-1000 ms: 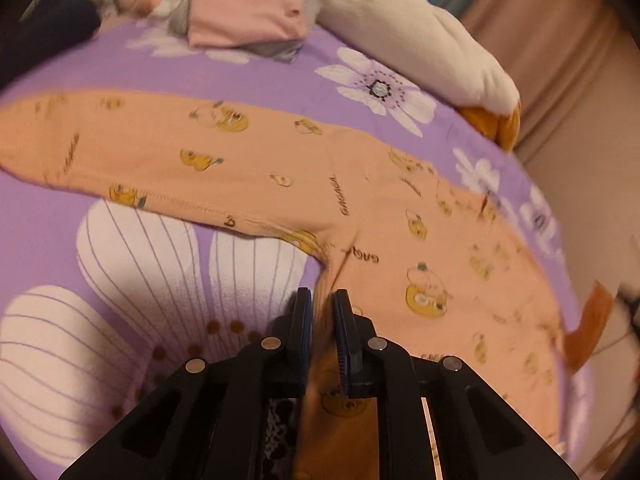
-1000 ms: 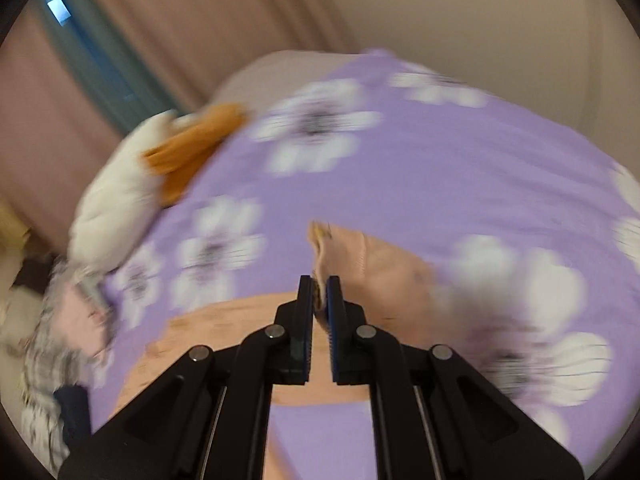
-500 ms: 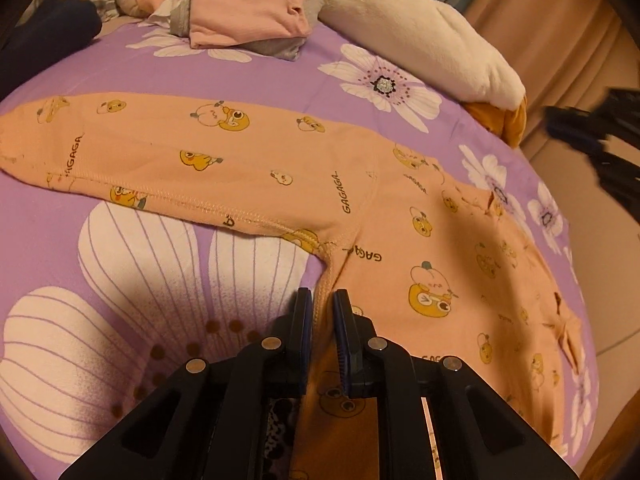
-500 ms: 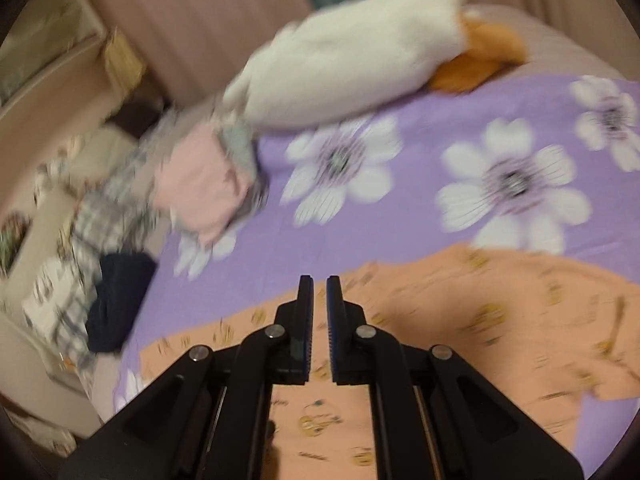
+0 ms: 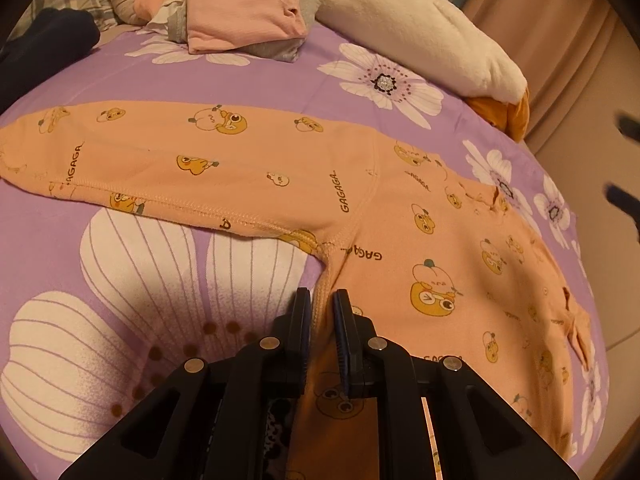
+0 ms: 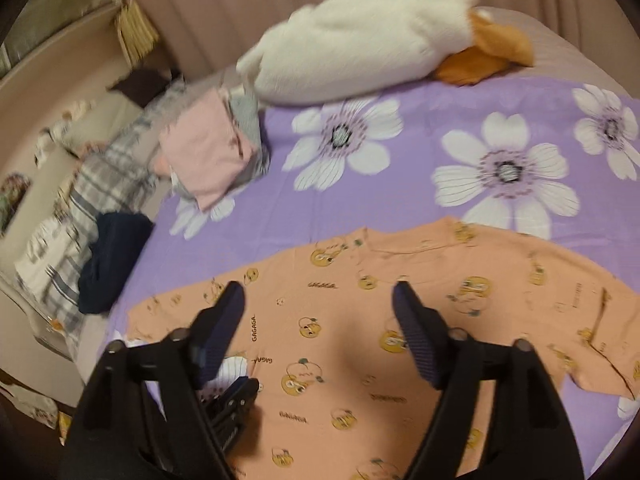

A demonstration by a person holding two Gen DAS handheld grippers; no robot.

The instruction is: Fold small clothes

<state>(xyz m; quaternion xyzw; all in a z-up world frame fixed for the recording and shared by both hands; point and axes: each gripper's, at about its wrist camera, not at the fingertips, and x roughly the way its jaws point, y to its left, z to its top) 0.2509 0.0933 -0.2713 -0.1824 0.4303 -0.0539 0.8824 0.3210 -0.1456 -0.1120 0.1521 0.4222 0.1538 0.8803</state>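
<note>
An orange long-sleeved baby top (image 5: 400, 216) with yellow cartoon prints lies spread flat on the purple flowered bedsheet (image 5: 100, 80). One sleeve stretches out to the left. My left gripper (image 5: 322, 300) is shut on the top's side seam just below the armpit. In the right wrist view my right gripper (image 6: 320, 292) is open and empty, above the top (image 6: 340, 340) near the same sleeve and chest. The left gripper shows below it in the right wrist view (image 6: 232, 400).
A folded pink garment on a grey one (image 5: 244, 4) lies at the far side of the bed. A white and orange plush toy (image 5: 420, 28) lies behind. A dark navy garment (image 6: 108, 256) and checked cloth (image 6: 104, 176) lie at the bed's left edge.
My right gripper let go of the top's far edge, swung over above the shirt and opened wide. The top now lies flat. The left gripper stayed clamped.
</note>
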